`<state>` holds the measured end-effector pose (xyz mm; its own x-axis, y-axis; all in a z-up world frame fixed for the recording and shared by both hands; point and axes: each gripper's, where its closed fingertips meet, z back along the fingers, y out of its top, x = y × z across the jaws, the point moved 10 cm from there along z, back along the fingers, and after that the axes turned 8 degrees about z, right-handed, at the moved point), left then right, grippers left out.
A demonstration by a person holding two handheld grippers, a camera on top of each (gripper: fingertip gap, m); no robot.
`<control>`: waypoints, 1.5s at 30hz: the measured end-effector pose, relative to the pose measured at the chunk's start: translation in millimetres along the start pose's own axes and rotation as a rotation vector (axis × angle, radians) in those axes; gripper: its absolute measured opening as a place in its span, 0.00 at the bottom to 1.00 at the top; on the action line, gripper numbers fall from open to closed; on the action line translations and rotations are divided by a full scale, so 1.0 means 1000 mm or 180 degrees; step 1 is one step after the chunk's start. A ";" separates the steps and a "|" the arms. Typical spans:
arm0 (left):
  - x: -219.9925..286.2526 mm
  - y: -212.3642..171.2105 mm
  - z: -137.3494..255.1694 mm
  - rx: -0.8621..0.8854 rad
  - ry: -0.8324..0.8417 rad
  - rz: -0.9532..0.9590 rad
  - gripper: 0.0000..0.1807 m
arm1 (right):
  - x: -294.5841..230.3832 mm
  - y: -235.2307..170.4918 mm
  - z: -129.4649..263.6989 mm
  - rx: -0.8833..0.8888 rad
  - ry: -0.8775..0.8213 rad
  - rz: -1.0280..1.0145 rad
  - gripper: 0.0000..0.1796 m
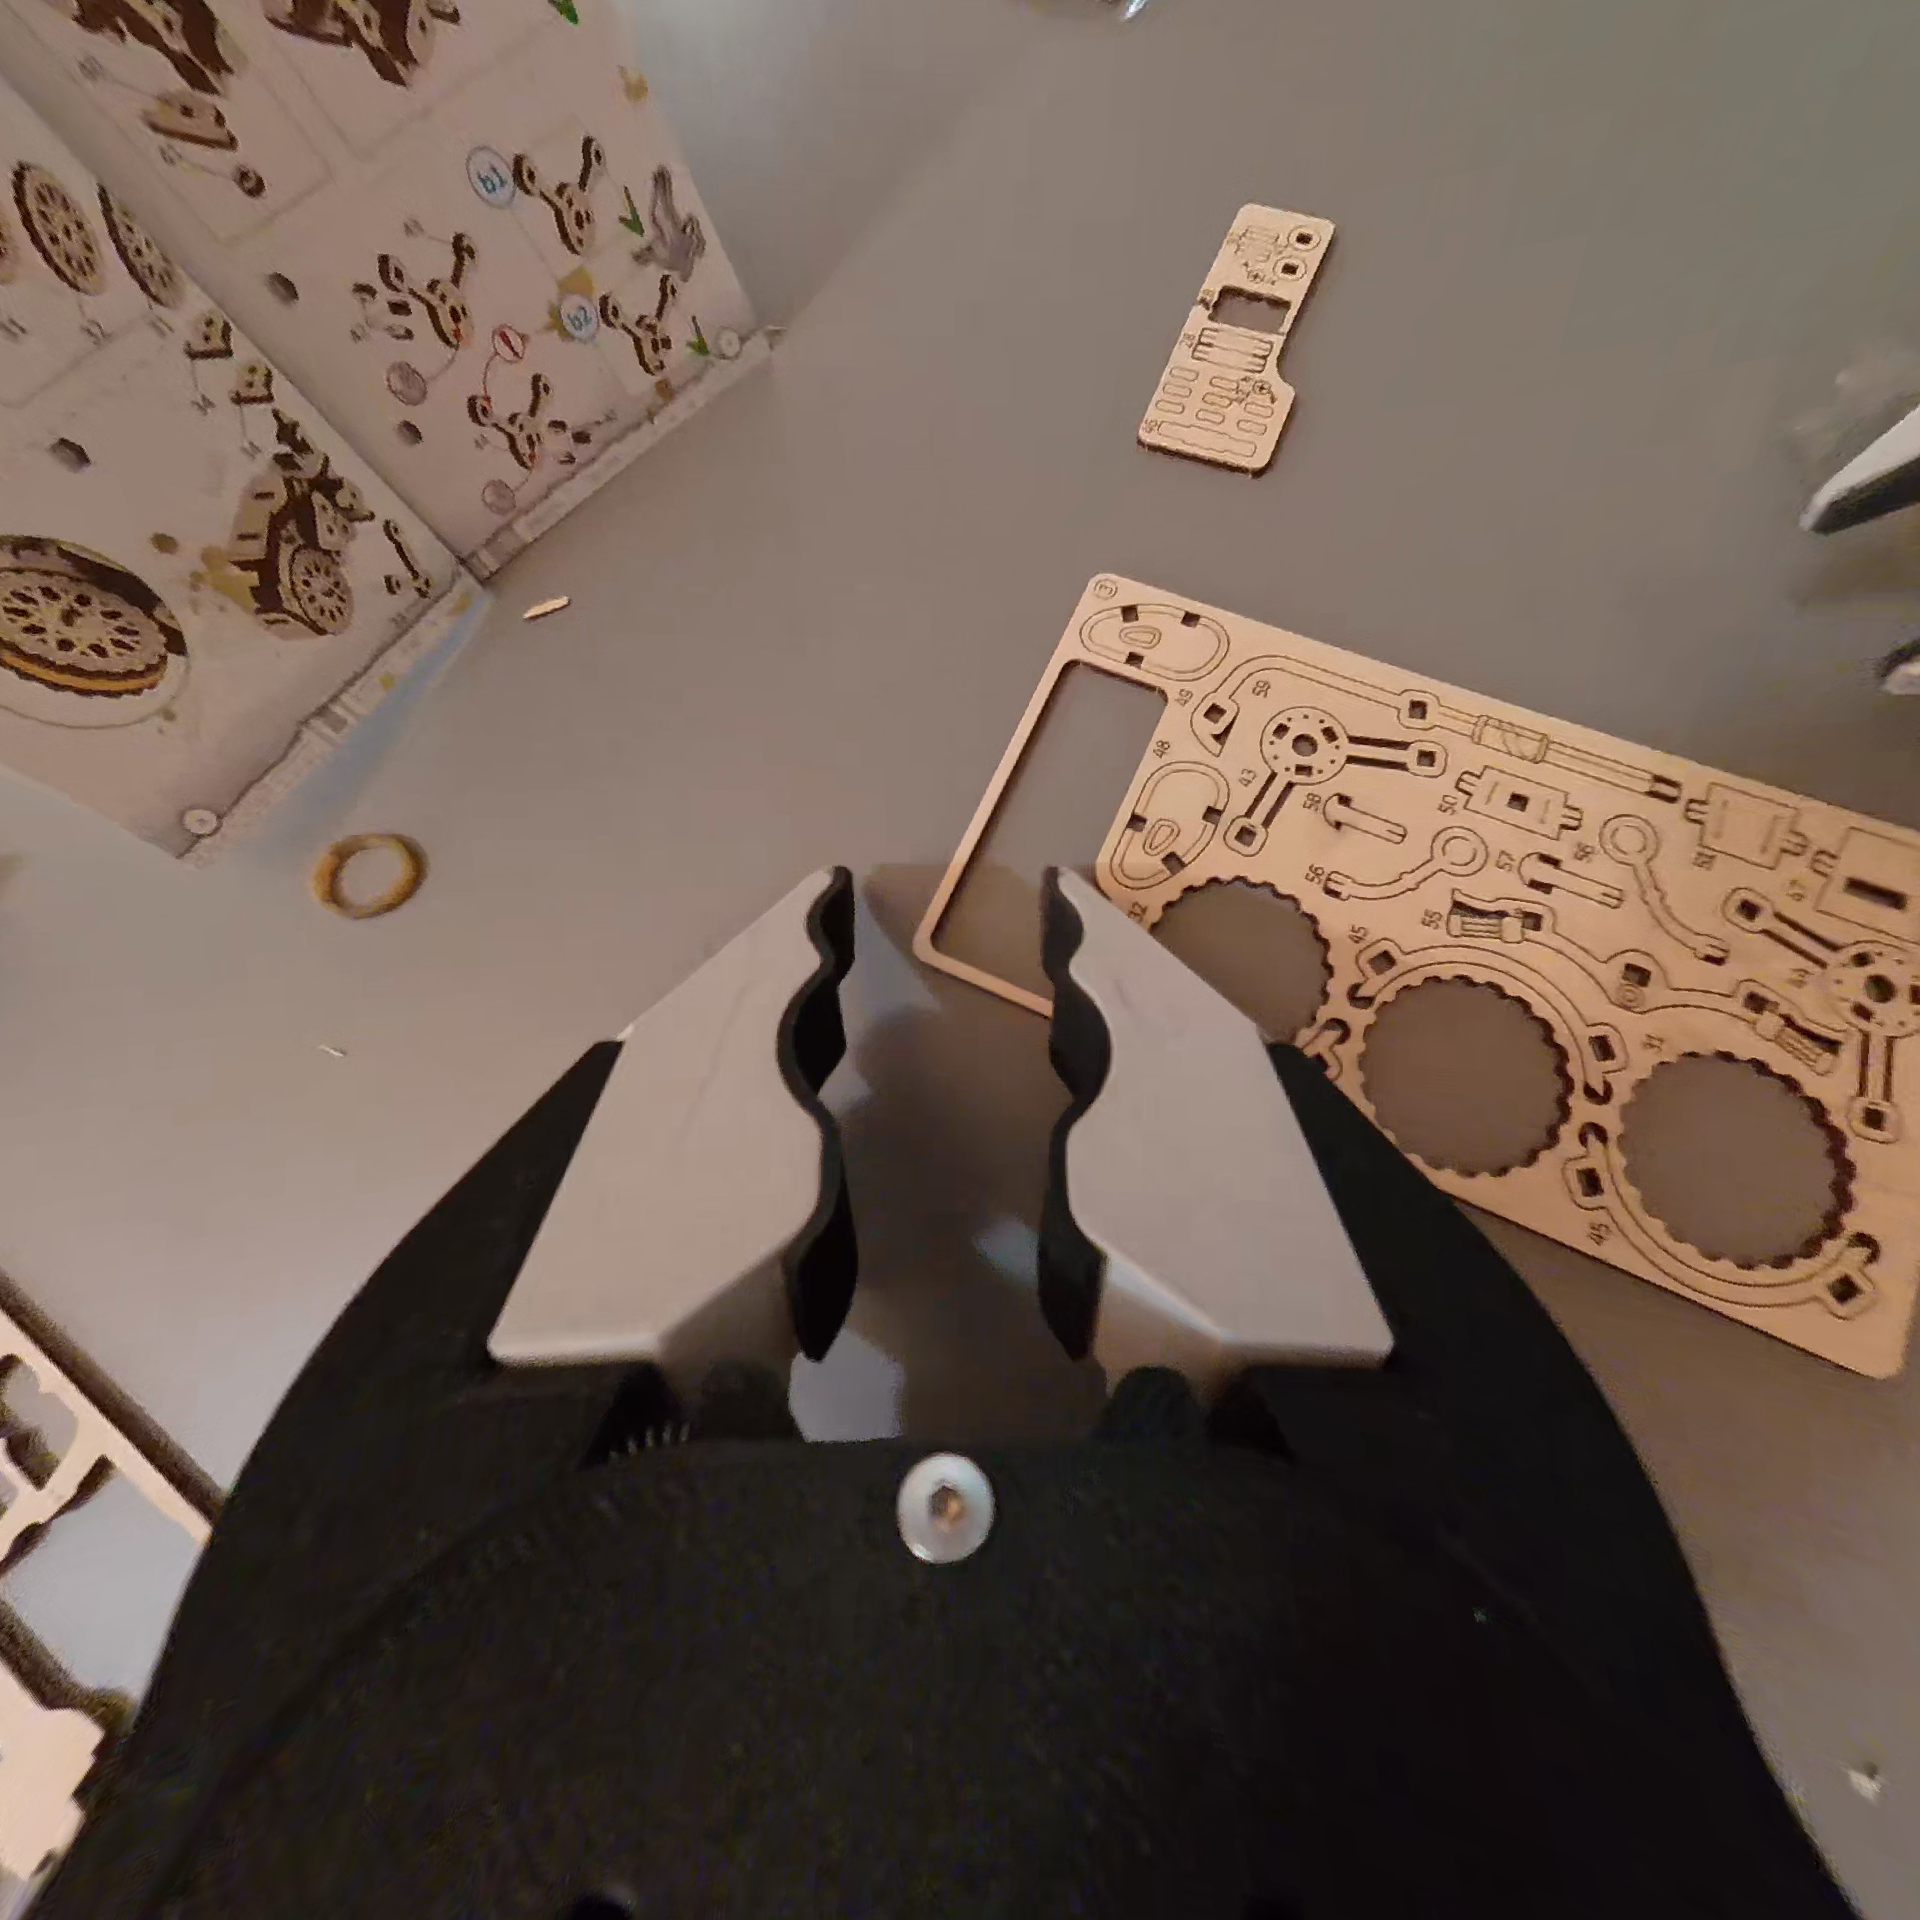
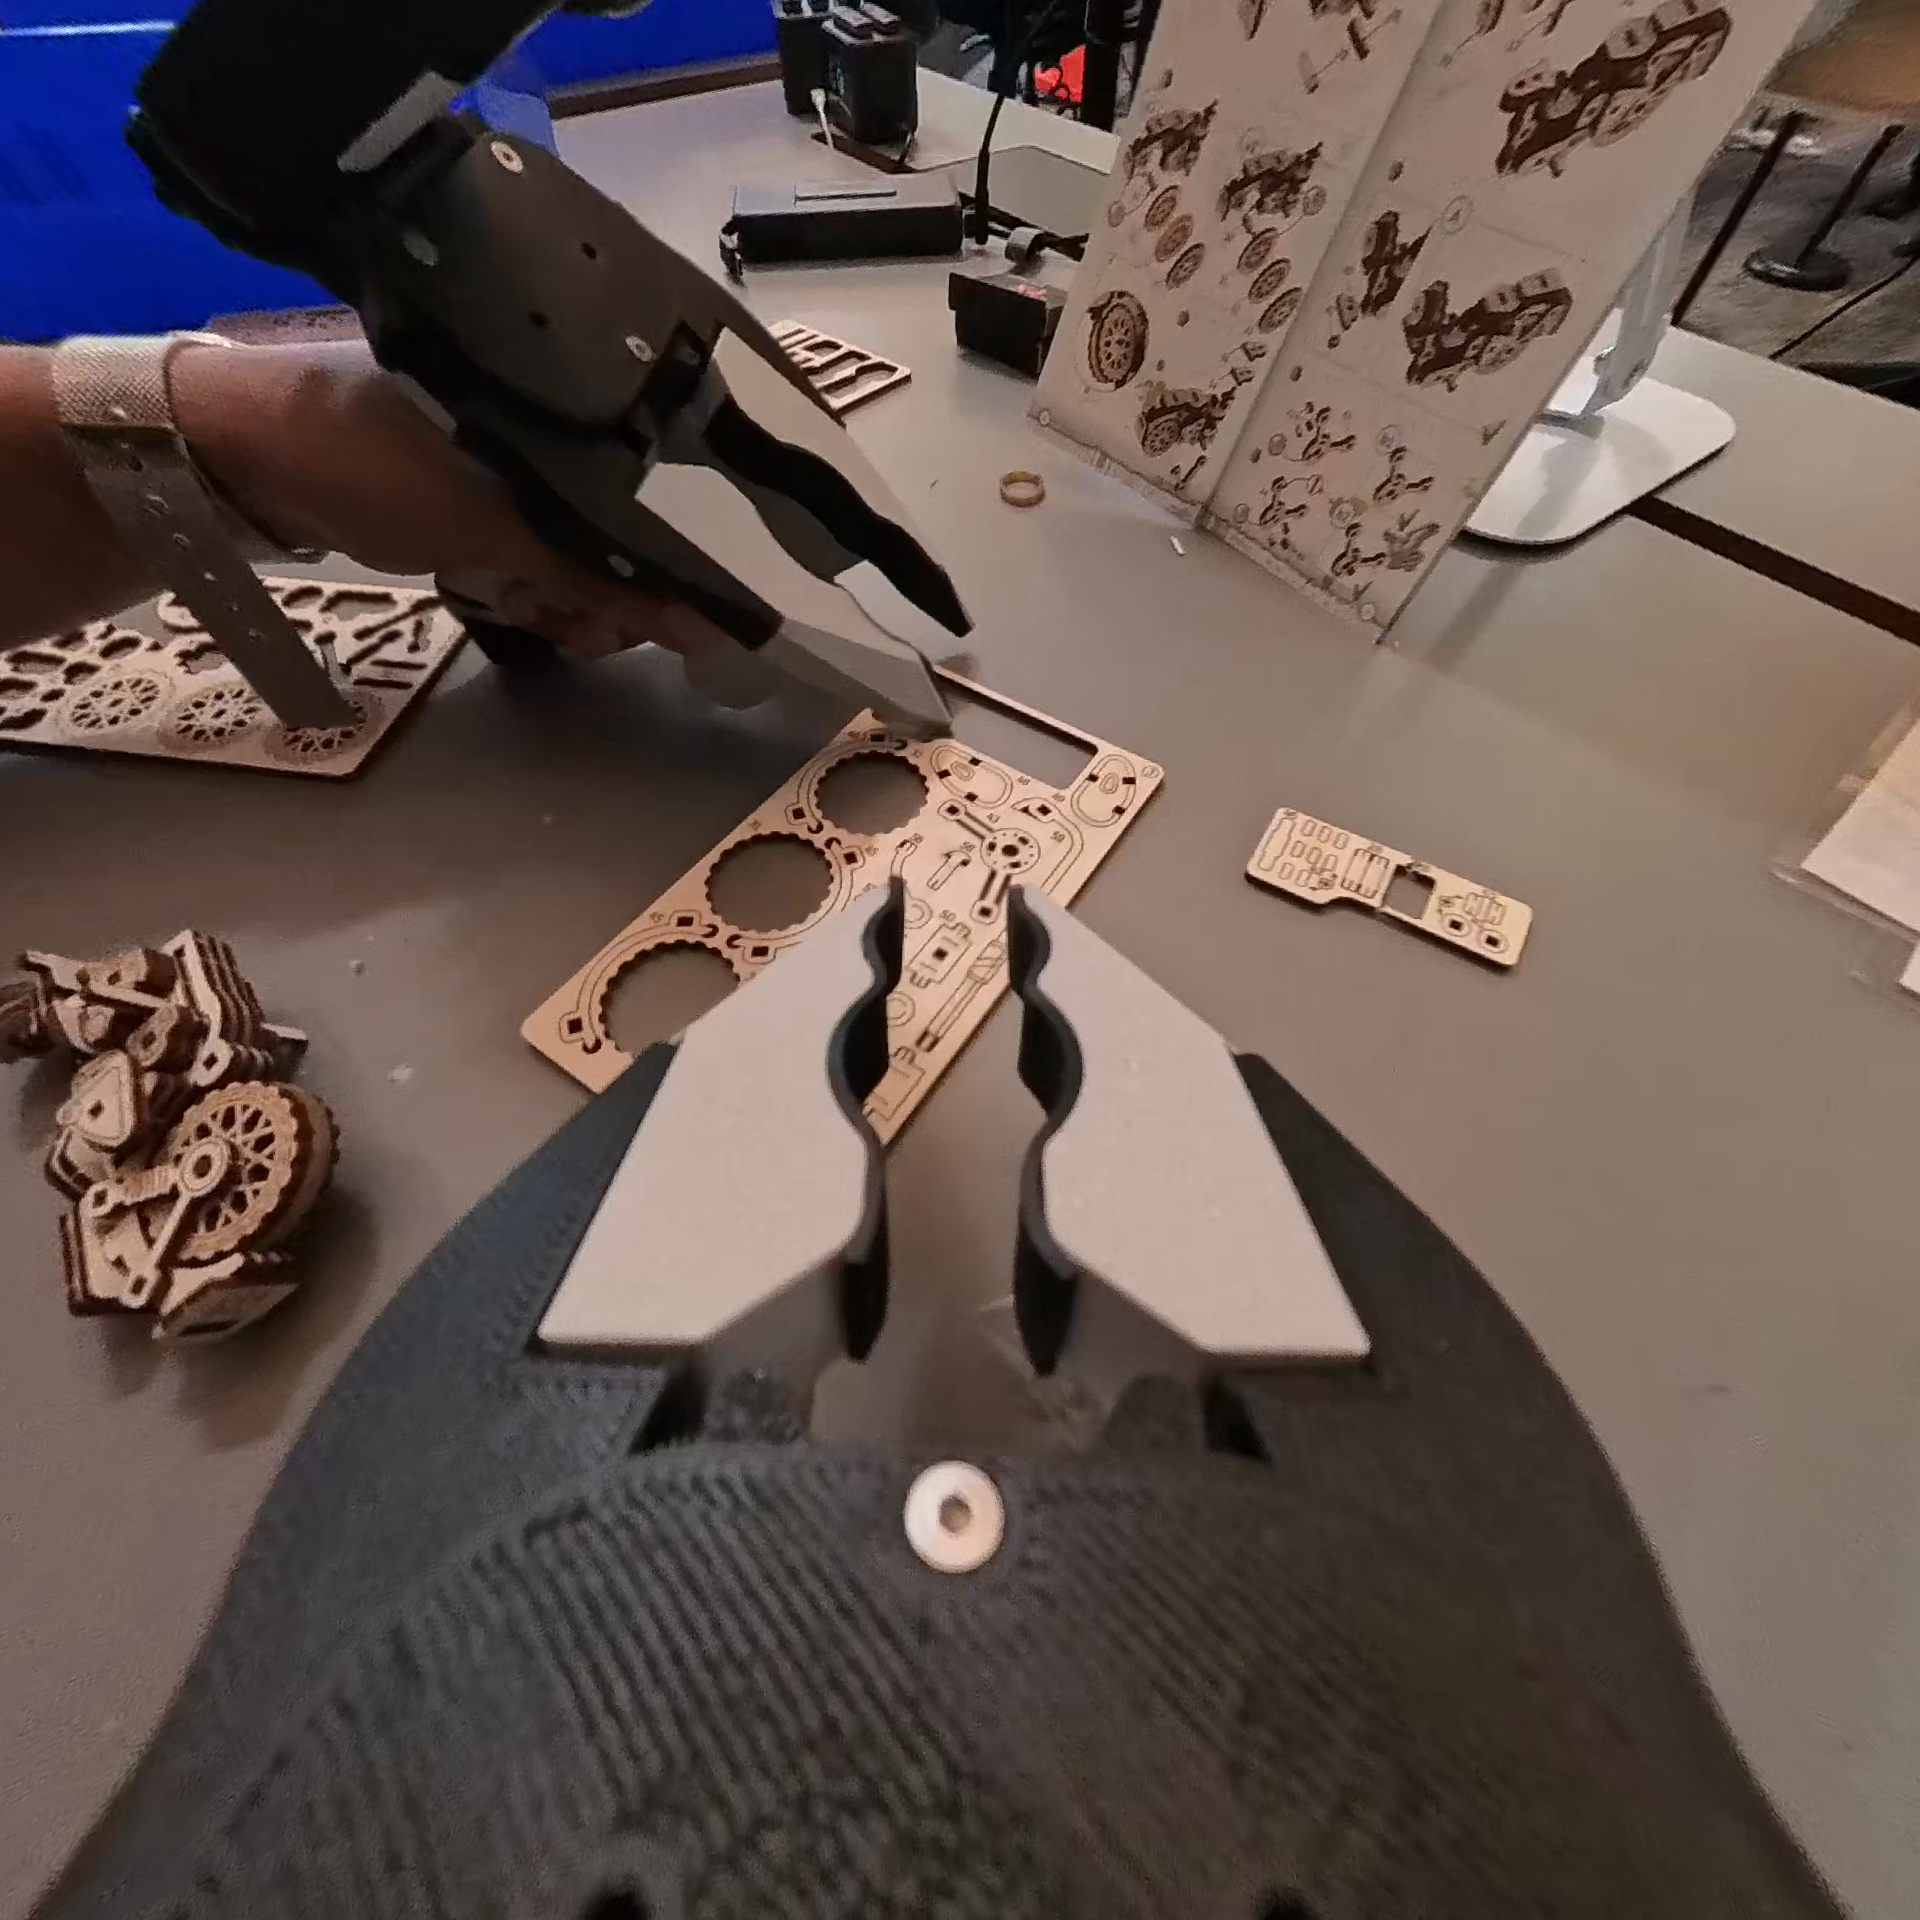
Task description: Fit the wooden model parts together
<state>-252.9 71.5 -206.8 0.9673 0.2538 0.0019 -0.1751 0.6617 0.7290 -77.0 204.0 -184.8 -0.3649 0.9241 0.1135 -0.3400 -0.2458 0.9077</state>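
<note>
A laser-cut wooden parts sheet point(image 1: 1455, 935) with three round cut-outs lies flat on the grey table; it also shows in the right wrist view point(image 2: 790, 935). My left gripper point(image 1: 948, 894) is open and empty, its tips at the sheet's near corner by the rectangular opening; in the right wrist view it point(image 2: 951, 675) touches down at that corner. My right gripper point(image 2: 951, 899) is open and empty, hovering over the sheet's other end. A small wooden sheet piece point(image 1: 1231, 348) lies apart, also in the right wrist view point(image 2: 1387, 888). A partly built wooden model point(image 2: 166, 1132) lies at the left.
An upright instruction sheet point(image 1: 312, 343) stands behind, also in the right wrist view point(image 2: 1340, 270), on a white stand point(image 2: 1600, 447). A rubber ring point(image 1: 369, 873) lies near it. Another parts sheet point(image 2: 208, 675) lies under the person's hand point(image 2: 312, 468). Black boxes point(image 2: 842, 218) sit far back. The grippers' ends are close to 12 cm from one another.
</note>
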 end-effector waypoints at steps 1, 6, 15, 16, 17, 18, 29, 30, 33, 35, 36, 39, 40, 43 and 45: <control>0.001 0.000 -0.001 -0.0015 0.0024 -0.0034 0.15 | -0.001 0.000 0.000 -0.0011 0.0003 0.0019 0.10; 0.005 0.000 -0.002 -0.0026 0.0138 -0.0196 0.02 | -0.002 0.000 -0.001 -0.0030 0.0007 0.0058 0.10; 0.016 0.021 0.031 0.0754 -0.0156 -0.0516 0.01 | 0.009 0.001 0.006 0.0125 -0.0426 -0.0016 0.21; 0.019 0.022 0.036 0.0873 -0.0228 -0.0625 0.01 | 0.010 0.001 0.007 0.0154 -0.0464 -0.0039 0.23; 0.022 0.024 0.040 0.0963 -0.0269 -0.0723 0.01 | 0.012 0.001 0.008 0.0186 -0.0482 -0.0068 0.24; 0.024 0.025 0.044 0.1052 -0.0294 -0.0821 0.01 | 0.014 0.001 0.009 0.0217 -0.0480 -0.0103 0.26; 0.046 0.033 0.064 0.1580 -0.0507 -0.1185 0.01 | 0.020 -0.010 0.005 0.0016 0.0560 -0.1085 0.31; 0.046 0.032 0.063 0.1586 -0.0478 -0.1197 0.01 | 0.020 -0.010 0.005 0.0005 0.0572 -0.1125 0.29; 0.042 0.032 0.060 0.1607 -0.0347 -0.1083 0.02 | 0.023 -0.010 0.008 0.0078 0.0574 -0.1152 0.17; 0.040 0.033 0.057 0.1626 -0.0281 -0.0912 0.01 | 0.024 -0.009 0.009 0.0184 0.0665 -0.1250 0.10; 0.039 0.034 0.055 0.1603 -0.0238 -0.0832 0.00 | 0.024 -0.008 0.010 0.0256 0.0734 -0.1307 0.08; 0.036 0.034 0.052 0.1594 -0.0121 -0.0645 0.03 | 0.025 -0.005 0.012 0.0448 0.0852 -0.1467 0.03; 0.034 0.035 0.052 0.1621 -0.0103 -0.0561 0.03 | 0.025 -0.005 0.013 0.0514 0.0893 -0.1502 0.02; 0.027 0.036 0.052 0.1635 -0.0248 -0.0080 0.18 | 0.029 -0.002 0.019 0.0801 0.0917 -0.1638 0.00; 0.023 0.036 0.050 0.1600 -0.0670 0.0447 0.26 | 0.034 0.000 0.025 0.0984 0.0817 -0.1663 0.00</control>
<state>-227.9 66.2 -146.5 0.9658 0.1349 0.2215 -0.2456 0.2011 0.9483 -67.9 242.8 -171.1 -0.4275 0.7904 -0.4388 -0.2778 0.3470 0.8958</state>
